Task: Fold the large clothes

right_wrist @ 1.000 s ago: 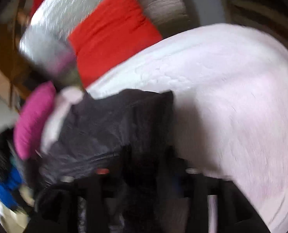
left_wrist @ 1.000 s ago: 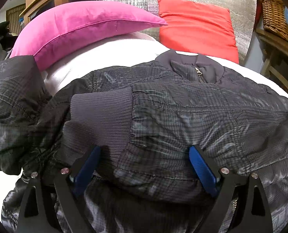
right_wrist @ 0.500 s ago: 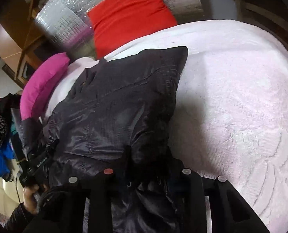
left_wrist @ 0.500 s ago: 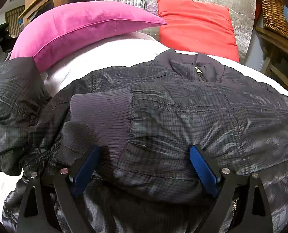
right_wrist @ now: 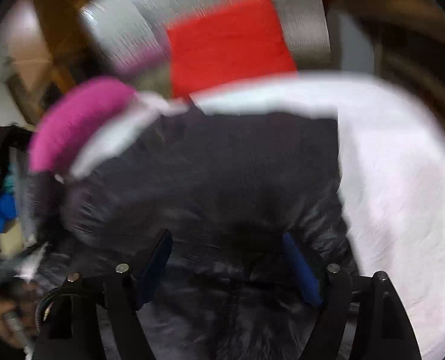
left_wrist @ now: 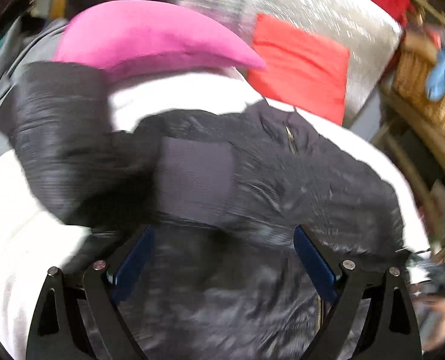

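A dark quilted jacket lies on the white bed cover, zip and collar toward the pillows. One sleeve is folded across the chest, its ribbed cuff flat on top; the other sleeve sticks out at the left. My left gripper hovers open just short of the cuff, holding nothing. In the blurred right wrist view the jacket fills the middle. My right gripper stands over its near edge, jaws opening; fabric lies between the blue pads without being pinched.
A pink pillow and a red pillow lean on a silver padded headboard. A wicker basket sits on wooden furniture at the right. Bare bed cover stretches right of the jacket. A hand shows at the lower left.
The left gripper has drawn back and up from the jacket, so the cuff now lies beyond its pads. The right gripper's jaws, narrow on the fabric half a second ago, have spread wide; its view has rolled.
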`<state>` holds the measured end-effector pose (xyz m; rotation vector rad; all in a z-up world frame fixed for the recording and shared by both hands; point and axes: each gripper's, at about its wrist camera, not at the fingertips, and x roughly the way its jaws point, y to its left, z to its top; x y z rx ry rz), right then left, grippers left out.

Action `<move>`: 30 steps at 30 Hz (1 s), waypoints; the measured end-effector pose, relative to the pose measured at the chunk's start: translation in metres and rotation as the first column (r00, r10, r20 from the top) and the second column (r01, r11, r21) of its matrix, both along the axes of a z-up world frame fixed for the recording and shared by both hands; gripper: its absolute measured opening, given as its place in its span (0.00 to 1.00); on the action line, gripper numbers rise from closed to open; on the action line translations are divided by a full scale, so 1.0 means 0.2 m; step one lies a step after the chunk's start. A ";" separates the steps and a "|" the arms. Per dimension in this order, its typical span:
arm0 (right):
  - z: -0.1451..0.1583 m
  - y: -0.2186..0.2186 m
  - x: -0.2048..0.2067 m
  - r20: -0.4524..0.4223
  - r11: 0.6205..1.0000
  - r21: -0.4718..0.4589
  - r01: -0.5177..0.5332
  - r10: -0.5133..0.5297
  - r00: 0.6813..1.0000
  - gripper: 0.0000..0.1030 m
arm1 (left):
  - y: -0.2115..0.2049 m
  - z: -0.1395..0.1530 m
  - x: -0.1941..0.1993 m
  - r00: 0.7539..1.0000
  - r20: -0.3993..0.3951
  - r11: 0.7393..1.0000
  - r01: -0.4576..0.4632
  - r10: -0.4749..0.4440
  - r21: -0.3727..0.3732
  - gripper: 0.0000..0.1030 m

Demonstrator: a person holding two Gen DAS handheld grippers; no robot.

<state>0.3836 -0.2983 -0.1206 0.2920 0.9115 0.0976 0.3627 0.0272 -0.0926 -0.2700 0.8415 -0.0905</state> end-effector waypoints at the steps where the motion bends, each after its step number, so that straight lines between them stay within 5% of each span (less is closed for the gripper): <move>1: 0.02 0.02 0.00 0.028 1.000 -0.021 0.007 -0.006 1.000 0.77 | 0.10 0.03 -0.02 1.000 0.010 1.000 -0.016 0.016 -0.027 0.91; 6: 0.18 0.20 -0.16 0.184 0.998 -0.055 -0.035 0.045 0.982 0.77 | 0.71 0.12 -0.08 0.980 0.096 0.979 -0.160 0.173 -0.125 0.91; 11: 0.02 0.39 -0.18 0.155 0.986 -0.132 -0.101 0.121 0.980 0.78 | 1.39 -0.04 -0.02 0.907 -0.016 0.865 -0.407 0.422 -0.295 0.91; 14: -0.05 0.35 -0.16 0.122 0.989 -0.114 -0.095 0.109 0.987 0.78 | 1.70 -0.11 0.11 0.862 -0.079 0.807 -0.497 0.500 -0.318 0.91; 20: -0.12 0.31 -0.17 0.100 0.982 -0.156 -0.111 0.128 0.987 0.83 | 1.96 -0.22 0.38 0.823 -0.150 0.722 -0.556 0.548 -0.411 0.90; 25: -0.11 0.28 -0.22 0.098 0.982 -0.144 -0.120 0.135 0.986 0.84 | 1.98 -0.29 0.51 0.828 -0.159 0.731 -0.552 0.538 -0.401 0.75; 28: -0.12 0.28 -0.22 0.101 0.983 -0.139 -0.122 0.137 0.985 0.84 | 1.97 -0.30 0.57 0.839 -0.158 0.756 -0.539 0.521 -0.372 0.46; 30: -0.12 0.28 -0.21 0.102 0.982 -0.142 -0.122 0.138 0.985 0.84 | 1.98 -0.32 0.59 0.826 -0.180 0.756 -0.563 0.535 -0.335 0.28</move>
